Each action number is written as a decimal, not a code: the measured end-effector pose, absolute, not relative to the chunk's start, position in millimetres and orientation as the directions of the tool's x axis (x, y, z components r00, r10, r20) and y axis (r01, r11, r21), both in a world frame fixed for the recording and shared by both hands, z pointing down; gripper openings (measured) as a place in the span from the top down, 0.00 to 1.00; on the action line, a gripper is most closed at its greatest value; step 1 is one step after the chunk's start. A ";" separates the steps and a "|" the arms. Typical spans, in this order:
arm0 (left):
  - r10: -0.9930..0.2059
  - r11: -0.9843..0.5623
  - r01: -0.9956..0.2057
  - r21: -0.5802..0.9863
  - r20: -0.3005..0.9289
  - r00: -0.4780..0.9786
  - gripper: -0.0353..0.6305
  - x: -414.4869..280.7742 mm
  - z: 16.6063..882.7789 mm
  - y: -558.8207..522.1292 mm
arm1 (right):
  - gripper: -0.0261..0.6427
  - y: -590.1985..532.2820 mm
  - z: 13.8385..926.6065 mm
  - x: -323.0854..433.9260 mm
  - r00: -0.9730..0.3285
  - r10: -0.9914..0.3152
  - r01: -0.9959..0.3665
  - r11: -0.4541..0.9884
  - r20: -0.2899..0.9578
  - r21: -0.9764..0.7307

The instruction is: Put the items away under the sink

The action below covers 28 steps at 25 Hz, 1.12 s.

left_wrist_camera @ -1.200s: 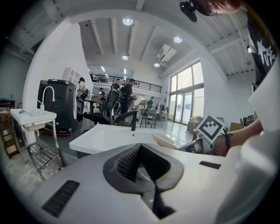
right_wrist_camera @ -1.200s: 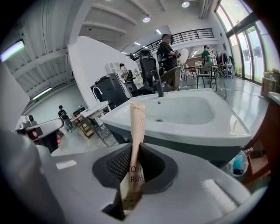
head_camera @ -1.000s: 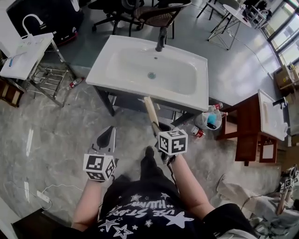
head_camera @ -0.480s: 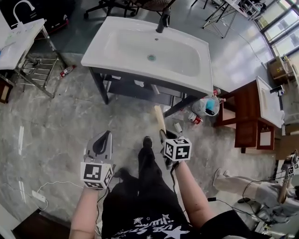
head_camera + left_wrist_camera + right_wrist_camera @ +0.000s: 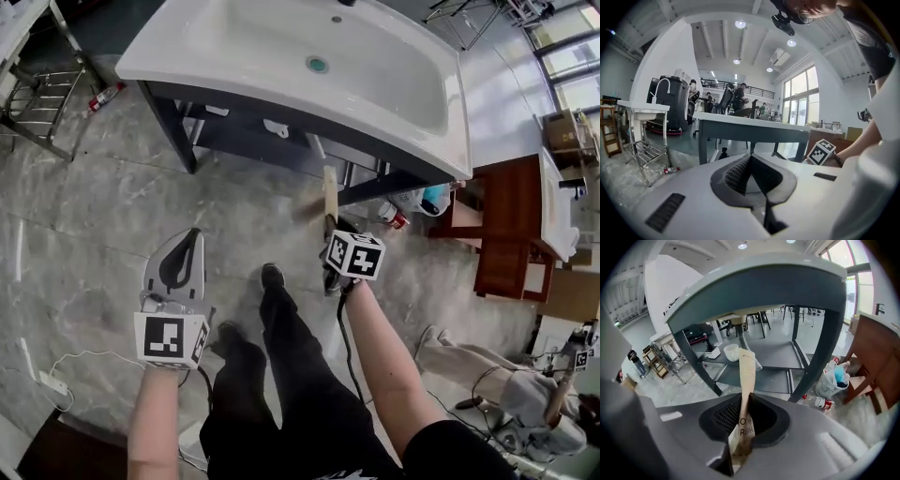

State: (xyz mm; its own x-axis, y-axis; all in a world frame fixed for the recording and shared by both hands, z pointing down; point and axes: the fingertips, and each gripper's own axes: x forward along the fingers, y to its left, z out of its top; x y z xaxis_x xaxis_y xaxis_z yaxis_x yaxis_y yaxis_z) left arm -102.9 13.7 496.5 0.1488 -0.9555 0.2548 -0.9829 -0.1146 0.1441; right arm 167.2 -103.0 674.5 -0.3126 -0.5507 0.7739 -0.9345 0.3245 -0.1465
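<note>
My right gripper [image 5: 330, 231] is shut on a flat tan paper packet [image 5: 329, 195] with dark print, which sticks up out of the jaws toward the sink's front edge. In the right gripper view the packet [image 5: 746, 376] rises in front of the dark shelf [image 5: 773, 377] under the white sink [image 5: 281, 56]. A white bowl [image 5: 731, 351] sits on that shelf. My left gripper [image 5: 191, 236] hangs over the floor to the left, shut with nothing in it [image 5: 750, 157].
The sink's dark legs [image 5: 817, 352] frame the shelf opening. A basket with a blue item [image 5: 833, 378] and red-capped bottles [image 5: 823, 403] lie on the floor at the right, beside a wooden cabinet [image 5: 506, 225]. A metal rack [image 5: 37, 94] stands at the left.
The view has moved closer to the sink and lower. Both grippers have advanced toward the sink's front, and the right one still holds the packet.
</note>
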 end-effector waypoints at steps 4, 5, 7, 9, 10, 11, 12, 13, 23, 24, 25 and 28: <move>-0.956 -0.083 -0.988 0.128 0.270 0.115 0.93 -114.8 535.9 -14.9 | 0.89 -161.2 702.8 182.8 -0.261 -0.585 -0.949 0.300 0.768 -0.094; -0.957 -0.074 -0.989 0.129 0.271 0.107 0.93 -117.6 543.9 -21.6 | 0.89 -175.3 709.6 185.3 -0.252 -0.586 -0.950 0.300 0.770 -0.083; -0.958 -0.059 -0.989 0.136 0.272 0.094 0.94 -121.0 557.3 -35.8 | 0.89 -201.9 722.5 188.7 -0.240 -0.578 -0.945 0.325 0.780 -0.050; -0.960 -0.046 -0.990 0.136 0.269 0.082 0.93 -120.9 569.3 -49.7 | 0.89 -223.6 736.2 191.9 -0.223 -0.563 -0.932 0.364 0.796 -0.004; -0.961 -0.040 -0.990 0.137 0.267 0.076 0.93 -120.0 575.0 -55.7 | 0.89 -232.4 743.0 193.9 -0.211 -0.559 -0.929 0.369 0.802 0.012; -0.961 -0.034 -0.989 0.141 0.266 0.071 0.93 -118.5 580.0 -60.9 | 0.89 -240.2 749.5 196.0 -0.201 -0.558 -0.932 0.363 0.805 0.019; -0.961 -0.027 -0.989 0.146 0.267 0.066 0.93 -116.6 585.0 -65.4 | 0.89 -247.8 755.3 197.7 -0.193 -0.559 -0.937 0.348 0.806 0.018; -0.961 -0.021 -0.988 0.151 0.271 0.061 0.93 -114.8 590.5 -69.2 | 0.89 -255.7 760.8 198.8 -0.185 -0.563 -0.942 0.335 0.806 0.017; -0.948 -0.026 -0.988 0.155 0.310 0.073 0.93 -100.8 633.5 -111.5 | 0.89 -341.1 780.9 203.8 -0.139 -0.705 -0.941 0.312 0.695 0.129; -0.948 -0.024 -0.988 0.155 0.309 0.072 0.93 -100.3 635.8 -115.4 | 0.89 -346.8 780.0 203.4 -0.137 -0.718 -0.938 0.315 0.682 0.144; -0.950 -0.022 -0.987 0.157 0.305 0.069 0.93 -99.4 637.1 -119.4 | 0.89 -351.9 779.5 202.8 -0.137 -0.727 -0.933 0.322 0.673 0.158; -0.952 -0.014 -0.986 0.164 0.300 0.064 0.93 -95.5 640.2 -127.4 | 0.87 -358.3 783.3 199.0 -0.151 -0.726 -0.921 0.351 0.671 0.173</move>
State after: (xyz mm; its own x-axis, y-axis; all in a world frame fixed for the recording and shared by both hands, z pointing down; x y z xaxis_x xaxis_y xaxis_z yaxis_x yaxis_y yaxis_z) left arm -95.5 -127.4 640.2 0.0638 -0.9517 0.3003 -0.9864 -0.0144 0.1639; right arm 199.0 -358.3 783.3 -0.1509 -0.7263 0.6706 -0.9205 0.3506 0.1726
